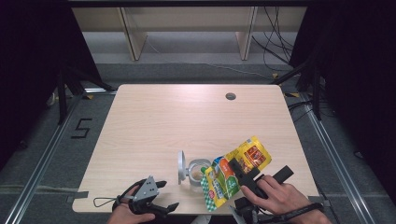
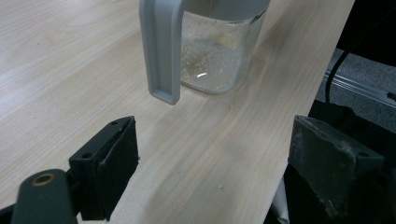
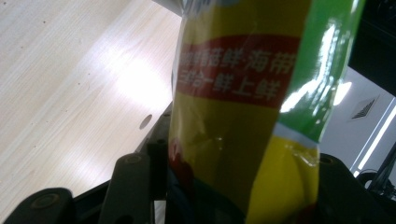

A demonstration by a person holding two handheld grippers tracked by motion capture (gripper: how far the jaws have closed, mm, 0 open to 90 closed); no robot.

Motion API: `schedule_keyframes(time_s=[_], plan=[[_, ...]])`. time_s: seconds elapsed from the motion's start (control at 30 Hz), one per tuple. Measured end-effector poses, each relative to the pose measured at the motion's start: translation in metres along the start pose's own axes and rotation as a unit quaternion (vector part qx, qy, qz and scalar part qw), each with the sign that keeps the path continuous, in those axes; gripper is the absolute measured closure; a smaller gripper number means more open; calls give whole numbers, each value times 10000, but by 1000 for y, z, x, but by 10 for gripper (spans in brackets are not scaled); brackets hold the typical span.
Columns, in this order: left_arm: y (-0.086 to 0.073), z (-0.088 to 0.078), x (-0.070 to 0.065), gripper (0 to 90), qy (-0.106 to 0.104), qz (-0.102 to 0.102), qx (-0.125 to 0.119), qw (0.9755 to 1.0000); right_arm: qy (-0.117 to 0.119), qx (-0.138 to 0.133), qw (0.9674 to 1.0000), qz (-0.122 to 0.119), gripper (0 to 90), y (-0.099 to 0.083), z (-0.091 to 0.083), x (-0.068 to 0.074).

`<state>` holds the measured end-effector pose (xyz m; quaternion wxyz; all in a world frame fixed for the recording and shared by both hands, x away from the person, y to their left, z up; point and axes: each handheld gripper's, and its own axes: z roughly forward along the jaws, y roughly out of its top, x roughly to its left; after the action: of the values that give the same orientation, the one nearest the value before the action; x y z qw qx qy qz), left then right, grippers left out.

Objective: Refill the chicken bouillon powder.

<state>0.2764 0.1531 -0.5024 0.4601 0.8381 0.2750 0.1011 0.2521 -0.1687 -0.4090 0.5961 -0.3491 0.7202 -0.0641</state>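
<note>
A yellow and green snack pouch (image 1: 236, 170) with red print is tilted, its lower end over a clear glass jar (image 1: 197, 171) that holds pale crumbs. My right gripper (image 1: 240, 171) is shut on the pouch (image 3: 243, 107), whose body runs up between the two black jaws. The jar's grey lid (image 1: 180, 166) stands open on its left side. My left gripper (image 1: 163, 196) rests open at the table's front edge, left of the jar. In the left gripper view the jar (image 2: 215, 51) and its grey lid clasp (image 2: 161, 51) stand just beyond the empty black pads (image 2: 114, 168).
The light wooden table (image 1: 187, 116) has a round cable hole (image 1: 230, 96) at the back right. Shelving legs and loose cables stand on the floor behind it. A tape mark shaped like a 5 (image 1: 81, 128) lies on the floor at the left.
</note>
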Motion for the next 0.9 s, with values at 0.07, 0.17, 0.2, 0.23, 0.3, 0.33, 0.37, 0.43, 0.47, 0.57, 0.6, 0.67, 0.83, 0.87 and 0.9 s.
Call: schedule_keyframes(time_s=[0.07,0.17,0.2,0.23,0.3,0.33,0.37,0.43,0.47,0.57,0.6,0.67,0.83,0.87,0.9], plan=[[0,0,0,153,2,-2,3,10000,-3,-3,10000,-49,545,0,0,-1],[1,-1,1,153,-25,35,64,10000,-31,2,10000,-86,545,0,-1,-1],[0,-1,1,153,-37,41,71,10000,-25,5,10000,-86,545,0,-1,-2],[0,-1,1,154,-22,32,60,10000,13,0,10000,-66,545,0,0,-2],[0,-1,1,153,-22,37,56,10000,-3,9,9999,-111,546,-1,-1,-2],[0,-1,1,153,-22,33,57,10000,-4,8,10000,-97,546,-1,-1,-3],[1,-1,1,154,-39,27,65,10000,-30,38,9999,-105,545,-1,-1,-3],[1,-1,1,154,-44,25,62,10000,23,40,9999,-157,546,-1,-1,-4],[1,-1,1,154,-45,38,71,10000,-26,60,9998,-205,546,-1,-1,-4],[1,-1,2,154,-42,29,68,10000,-7,23,9999,-145,546,-2,-1,-5],[1,-1,2,154,-44,29,69,10000,-32,37,9998,-173,546,-2,-1,-5],[1,-1,2,153,-20,52,84,9999,-36,36,9999,-162,546,-2,-1,-5],[1,-1,1,154,-28,19,43,10000,-15,25,9998,-197,546,-2,0,-6],[1,-1,1,154,-31,14,50,10000,28,12,9997,-230,546,-2,0,-7],[1,-1,1,154,-32,18,50,10000,44,368,9987,347,546,-2,-5,1]])
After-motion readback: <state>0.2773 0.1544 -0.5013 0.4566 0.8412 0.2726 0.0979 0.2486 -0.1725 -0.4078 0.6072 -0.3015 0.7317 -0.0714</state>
